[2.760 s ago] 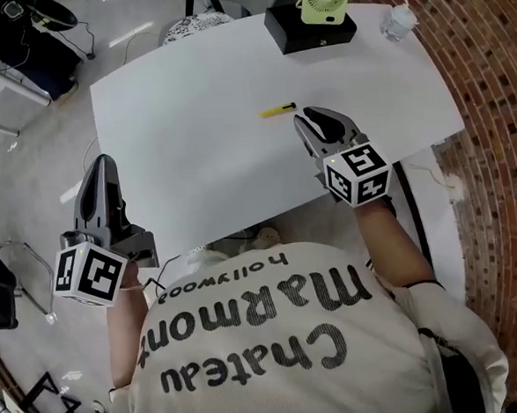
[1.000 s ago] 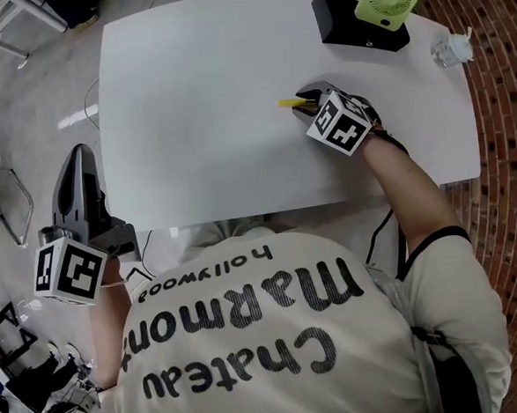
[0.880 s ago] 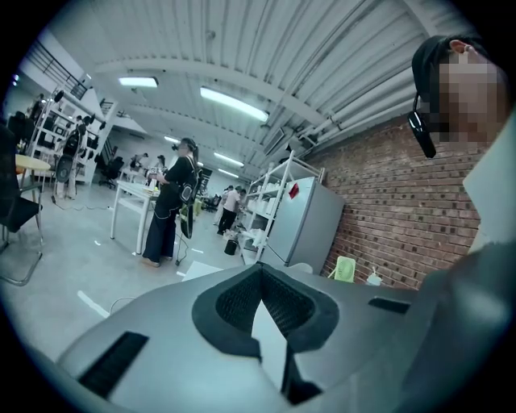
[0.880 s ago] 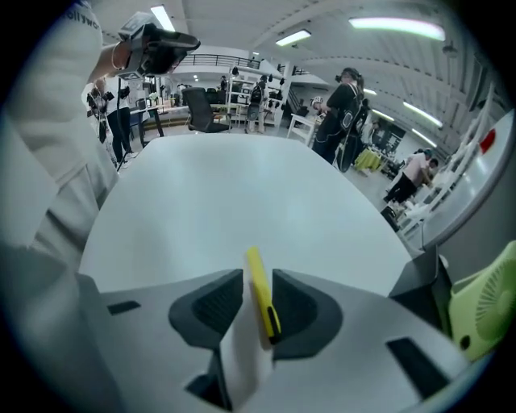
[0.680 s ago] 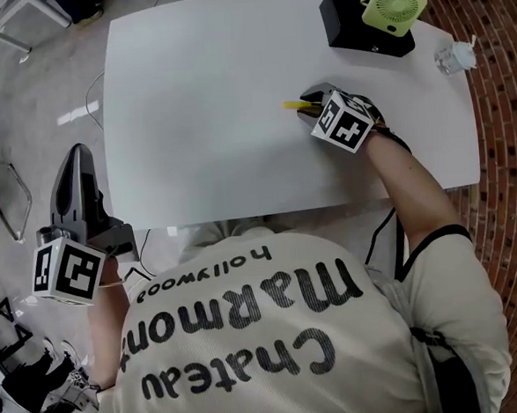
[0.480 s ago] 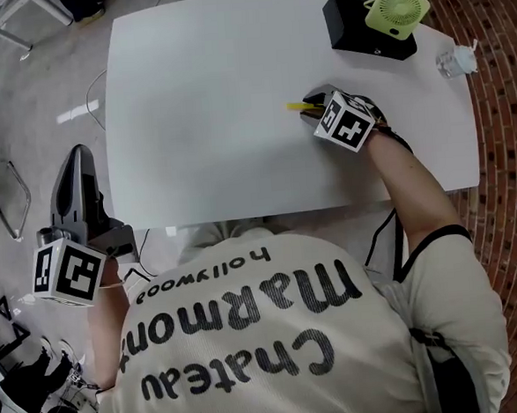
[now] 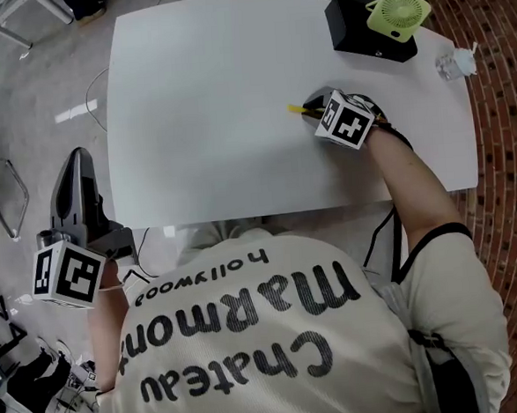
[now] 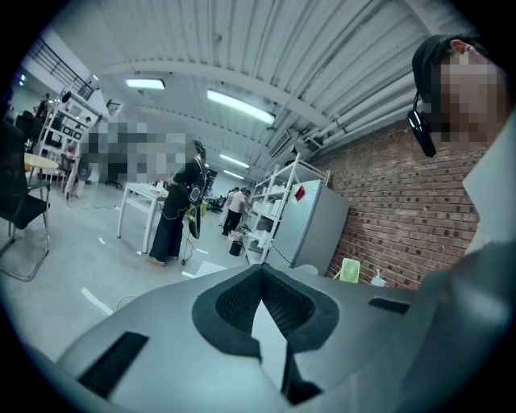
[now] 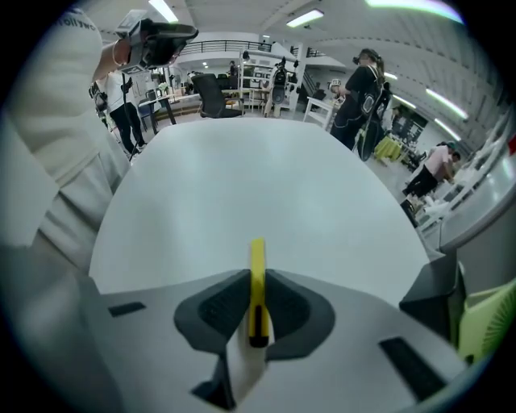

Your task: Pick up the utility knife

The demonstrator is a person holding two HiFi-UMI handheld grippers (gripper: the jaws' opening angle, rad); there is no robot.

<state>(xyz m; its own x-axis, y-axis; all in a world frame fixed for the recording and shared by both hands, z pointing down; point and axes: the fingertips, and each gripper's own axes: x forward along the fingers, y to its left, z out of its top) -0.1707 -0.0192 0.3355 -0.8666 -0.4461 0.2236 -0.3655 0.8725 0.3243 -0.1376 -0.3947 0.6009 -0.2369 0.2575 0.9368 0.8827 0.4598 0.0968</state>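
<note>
The right gripper [image 9: 255, 310], tipped steeply down over the white table [image 7: 207, 99], has just been closing its jaws. They now pinch the yellow utility knife [image 9: 257, 274] between the pads, its far end poking out beyond the fingertips.

- utility knife [image 9: 257, 278]: bright yellow, with a black section at the end nearest the camera.
- table [image 7: 206, 90]: plain white top, no pattern.
- fan [image 7: 399, 13]: pale green.
- box [image 7: 356, 28] under the fan: black.
- left gripper [image 7: 80, 154]: dark grey body; darker, finely ribbed pads in the left gripper view.
- marker cube [image 7: 66, 274] on it: white faces with black square patterns.
- shirt [image 7: 250, 334]: cream, with large black lettering.
- brick wall [image 8: 395, 202]: reddish brown with pale mortar lines.
- floor [image 7: 22, 112]: mottled grey.
</note>
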